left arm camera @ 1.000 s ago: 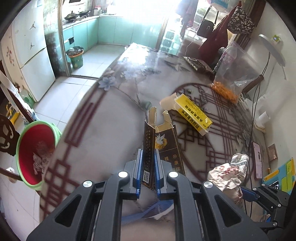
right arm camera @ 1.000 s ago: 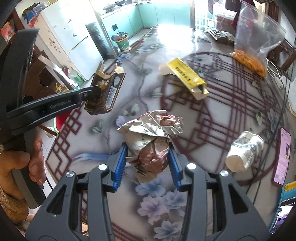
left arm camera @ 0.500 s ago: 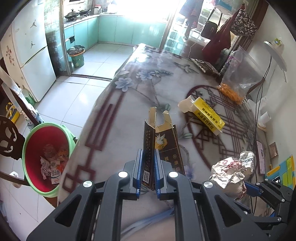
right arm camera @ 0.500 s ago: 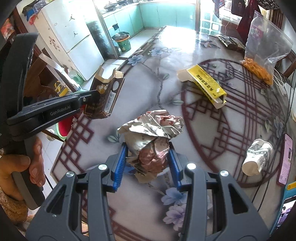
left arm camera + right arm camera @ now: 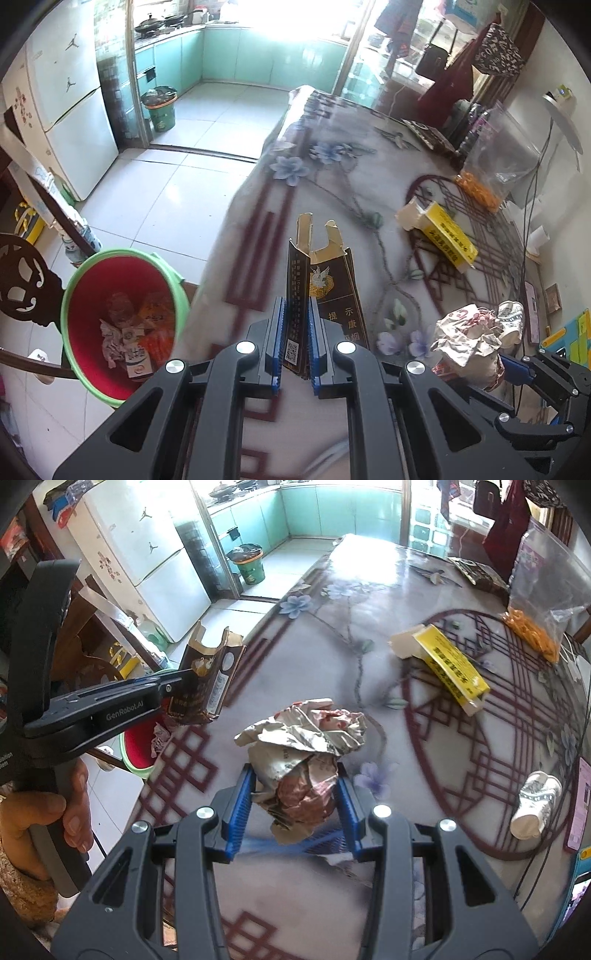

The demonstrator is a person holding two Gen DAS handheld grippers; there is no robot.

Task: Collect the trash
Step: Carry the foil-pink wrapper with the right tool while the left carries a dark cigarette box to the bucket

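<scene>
Clamping a dark brown flattened cardboard carton w/ gold print (image 5: pixel 325 291), the left hand-held gripper (image 5: pixel 295 354) has its blue pads nearly together, squeezed flat against both sides of the carton, which stands upright w/ torn flaps pointing to 12 o'clock in the left wrist view. Right hand-held gripper (image 5: pixel 295 805) is partly open, pads pressed on a crumpled ball of printed paper wrapper, beige and reddish (image 5: pixel 303 746), held above the floral-patterned glossy surface (image 5: pixel 369 590). In the right wrist view the left tool sits at 9 o'clock, carton (image 5: pixel 207 686) in its tip, w/ the person's hand (image 5: pixel 40 823) wrapped round the handle at 8 o'clock. Red plastic bin w/ a green rim (image 5: pixel 122 325) stands on the tiled floor at 8 o'clock of the left wrist view, beside the surface edge, already holding scraps of paper and packets. Left on the surface: a yellow rectangular cardboard box w/ one end open (image 5: pixel 443 664) at 2 o'clock of the right view, lying flat; a squashed white paper cup w/ grey print (image 5: pixel 535 805) on its side at 4 o'clock; a clear plastic bag w/ orange snacks inside (image 5: pixel 535 609) near the far right edge. A second bin, green (image 5: pixel 160 110), stands in the kitchen doorway at 11 o'clock of the left view, next to a white fridge (image 5: pixel 62 110).
</scene>
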